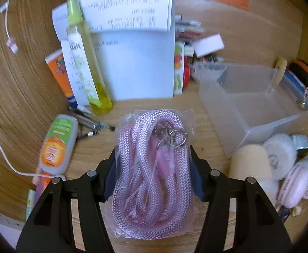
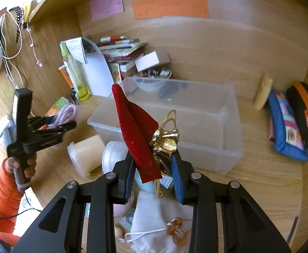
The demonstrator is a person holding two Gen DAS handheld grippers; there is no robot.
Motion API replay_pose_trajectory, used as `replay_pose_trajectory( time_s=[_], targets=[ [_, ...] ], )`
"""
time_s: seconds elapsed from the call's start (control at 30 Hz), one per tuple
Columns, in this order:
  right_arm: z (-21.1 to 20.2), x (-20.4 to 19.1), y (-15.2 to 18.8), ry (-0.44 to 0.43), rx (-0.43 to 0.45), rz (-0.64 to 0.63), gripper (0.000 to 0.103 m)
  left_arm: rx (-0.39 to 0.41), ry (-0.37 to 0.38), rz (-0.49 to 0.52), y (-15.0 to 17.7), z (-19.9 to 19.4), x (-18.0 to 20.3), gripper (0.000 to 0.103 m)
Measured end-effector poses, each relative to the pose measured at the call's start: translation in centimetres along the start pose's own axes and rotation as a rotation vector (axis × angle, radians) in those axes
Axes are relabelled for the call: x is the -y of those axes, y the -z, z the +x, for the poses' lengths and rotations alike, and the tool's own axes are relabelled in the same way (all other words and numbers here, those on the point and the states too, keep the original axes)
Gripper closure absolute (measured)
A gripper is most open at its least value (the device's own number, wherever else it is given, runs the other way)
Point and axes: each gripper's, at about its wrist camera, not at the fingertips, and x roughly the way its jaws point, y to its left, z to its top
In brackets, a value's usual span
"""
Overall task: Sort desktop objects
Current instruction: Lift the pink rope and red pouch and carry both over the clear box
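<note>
My left gripper (image 1: 153,158) is shut on a clear bag of coiled pink rope (image 1: 151,164) with a metal clasp, just above the wooden desk. The same gripper (image 2: 67,124) with the rope (image 2: 67,111) shows at the left of the right wrist view. My right gripper (image 2: 154,164) is shut on a red velvet pouch (image 2: 137,135) with a gold bow (image 2: 164,141), held up in front of a clear plastic bin (image 2: 196,147). The bin (image 1: 249,105) lies to the right of the left gripper.
A yellow-green bottle (image 1: 84,63), papers (image 1: 137,59) and a grey tube (image 1: 57,143) stand at the left. Cream jars (image 1: 251,160) and pink items sit right of the left gripper. A blue pouch (image 2: 284,124) and an orange-black case (image 2: 305,113) lean at the far right.
</note>
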Motion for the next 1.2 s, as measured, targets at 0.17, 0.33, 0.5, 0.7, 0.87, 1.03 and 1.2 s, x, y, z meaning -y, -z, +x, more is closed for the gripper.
replay_pose_trajectory(
  time_s=[0.17,0.33,0.5,0.7,0.87,1.03,1.2],
  targets=[
    [-0.5,0.8,-0.8,0.024,0.03,-0.006,0.074,0.059,0.015,0.006,-1.4,-2.4,0.6,0.045],
    [-1.1,1.8,-1.6,0.05,0.058,-0.013,0.074,0.115,0.051,0.009,-3.0,-4.8,1.8,0.045],
    [-2.1,3.2,-3.3,0.032,0.089,0.0,0.074,0.144,0.071,0.015,-4.9,-5.9,3.0,0.045],
    [-3.1,4.0,-5.7,0.038,0.13,-0.018,0.074,0.158,0.086,0.029,-7.3,-5.9,4.6,0.045],
    [-2.7,3.9,-7.3,0.05,0.143,-0.051,0.074,0.156,0.101,0.046,-8.7,-5.4,5.9,0.045],
    [-1.3,3.8,-8.4,0.038,0.133,-0.062,0.074,0.137,0.119,0.056,-10.4,-4.3,7.4,0.045],
    [0.6,3.9,-8.6,0.029,0.101,-0.06,0.074,0.101,0.122,0.09,-11.5,-2.3,9.4,0.045]
  ],
)
